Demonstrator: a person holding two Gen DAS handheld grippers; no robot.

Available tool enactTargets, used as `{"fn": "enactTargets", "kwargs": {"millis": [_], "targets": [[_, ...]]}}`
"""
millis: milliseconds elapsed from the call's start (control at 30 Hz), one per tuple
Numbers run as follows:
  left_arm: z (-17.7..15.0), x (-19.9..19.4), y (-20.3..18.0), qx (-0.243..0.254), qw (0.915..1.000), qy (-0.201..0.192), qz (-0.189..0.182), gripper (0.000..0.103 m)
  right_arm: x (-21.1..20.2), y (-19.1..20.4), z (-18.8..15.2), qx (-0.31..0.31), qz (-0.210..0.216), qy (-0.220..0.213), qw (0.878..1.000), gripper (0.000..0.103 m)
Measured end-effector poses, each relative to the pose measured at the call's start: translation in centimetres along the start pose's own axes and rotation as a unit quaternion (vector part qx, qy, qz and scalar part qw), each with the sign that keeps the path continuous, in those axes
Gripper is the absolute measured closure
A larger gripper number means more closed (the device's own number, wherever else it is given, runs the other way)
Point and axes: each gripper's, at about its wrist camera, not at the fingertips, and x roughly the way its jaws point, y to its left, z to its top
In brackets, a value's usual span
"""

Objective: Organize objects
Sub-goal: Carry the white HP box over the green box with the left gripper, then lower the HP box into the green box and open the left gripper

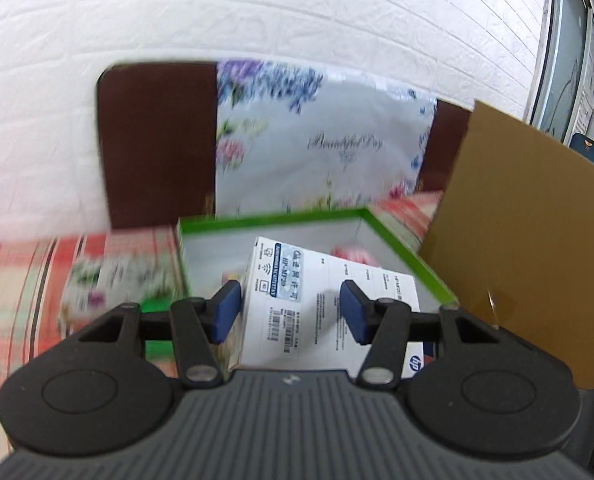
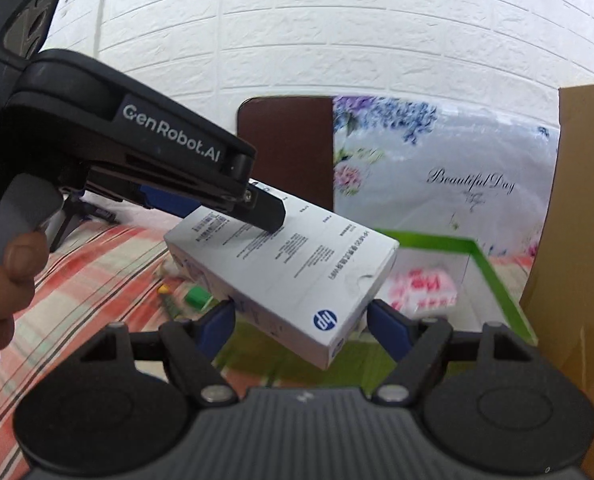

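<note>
A white HP carton (image 1: 317, 300) hangs tilted in the air over a green-rimmed open box (image 1: 273, 216). My left gripper (image 1: 291, 308) is shut on the carton, one blue pad at its left side and the other on its printed face. In the right wrist view, the left gripper's upper finger (image 2: 267, 212) lies on top of the carton (image 2: 289, 272). My right gripper (image 2: 301, 320) is shut on the carton's near end by the HP logo. Below, the green box (image 2: 497, 276) holds a pink-and-red packet (image 2: 421, 284).
A plaid cloth (image 2: 89, 272) covers the surface, with a small green block (image 2: 197, 296) on it. A floral bag (image 1: 321, 140) leans on a dark brown panel (image 1: 157, 140) by the white brick wall. A cardboard flap (image 1: 529, 240) stands right of the green box. A person's hand (image 2: 1, 280) holds the left gripper.
</note>
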Motion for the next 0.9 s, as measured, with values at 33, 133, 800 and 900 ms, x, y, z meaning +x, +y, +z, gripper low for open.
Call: {"fn": "enactTargets", "kwargs": {"millis": [33, 133, 800, 900], "targets": [[0.7, 0.9, 0.0, -0.001, 1.0000, -0.001, 0.002, 0.046, 0.8, -0.4, 0.6, 0.001, -0.002, -0.002, 1.000, 0.028], [2.5, 3.1, 0.3, -0.008, 1.0000, 0.001, 0.003, 0.046, 3.2, -1.3, 1.8, -0.002, -0.009, -0.002, 1.000, 0.028], [0.5, 9.4, 1.7, -0.003, 0.9951, 0.062, 0.077, 0.046, 7.5, -4.9, -0.5, 0.043, -0.056, 0.005, 0.998, 0.015], [0.3, 8.0, 0.9, 0.009, 0.9947, 0.056, 0.085, 0.046, 6.1, -4.7, -0.5, 0.052, -0.054, 0.001, 0.997, 0.015]]}}
